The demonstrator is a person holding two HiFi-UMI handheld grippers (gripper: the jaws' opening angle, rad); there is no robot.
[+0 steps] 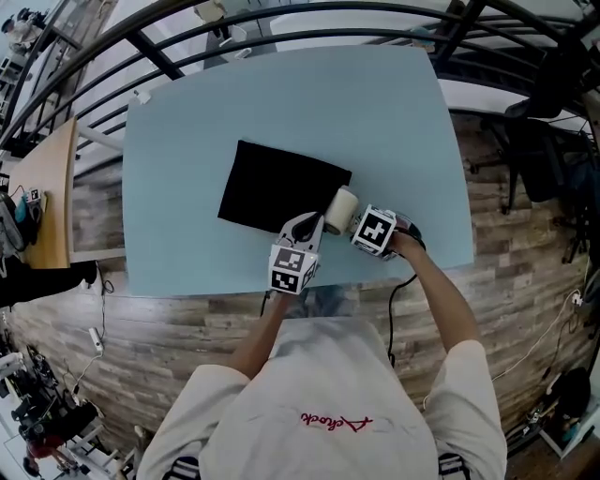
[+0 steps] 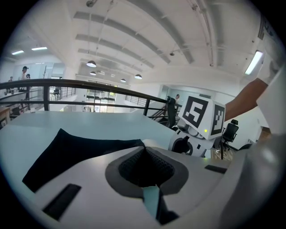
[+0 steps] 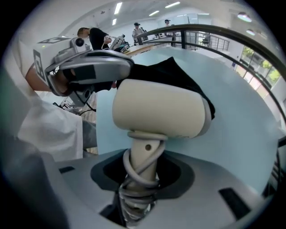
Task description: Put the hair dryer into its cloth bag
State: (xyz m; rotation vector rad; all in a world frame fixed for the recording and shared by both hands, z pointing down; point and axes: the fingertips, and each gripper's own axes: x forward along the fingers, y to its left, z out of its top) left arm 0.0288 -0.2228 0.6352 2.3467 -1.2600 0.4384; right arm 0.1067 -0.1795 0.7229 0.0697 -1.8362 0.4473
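A flat black cloth bag (image 1: pixel 281 186) lies on the light blue table (image 1: pixel 187 131). My left gripper (image 1: pixel 307 226) is at the bag's near right corner, jaws shut, and the cloth (image 2: pixel 76 150) runs right up into them. In the right gripper view the bag's edge (image 3: pixel 167 71) rises beside the left gripper's tip (image 3: pixel 127 68). My right gripper (image 1: pixel 357 223) is shut on the handle of the cream hair dryer (image 1: pixel 340 210), just right of the bag's corner. The dryer's barrel (image 3: pixel 161 109) lies crosswise above the jaws (image 3: pixel 143 167), its cord wound round the handle.
The table's near edge (image 1: pixel 234 286) is just under both grippers. A black cable (image 1: pixel 401 286) hangs past it by the right forearm. A curved black railing (image 1: pixel 281 19) runs behind the table. A wooden desk (image 1: pixel 47 197) stands left, a black office chair (image 1: pixel 534 141) right.
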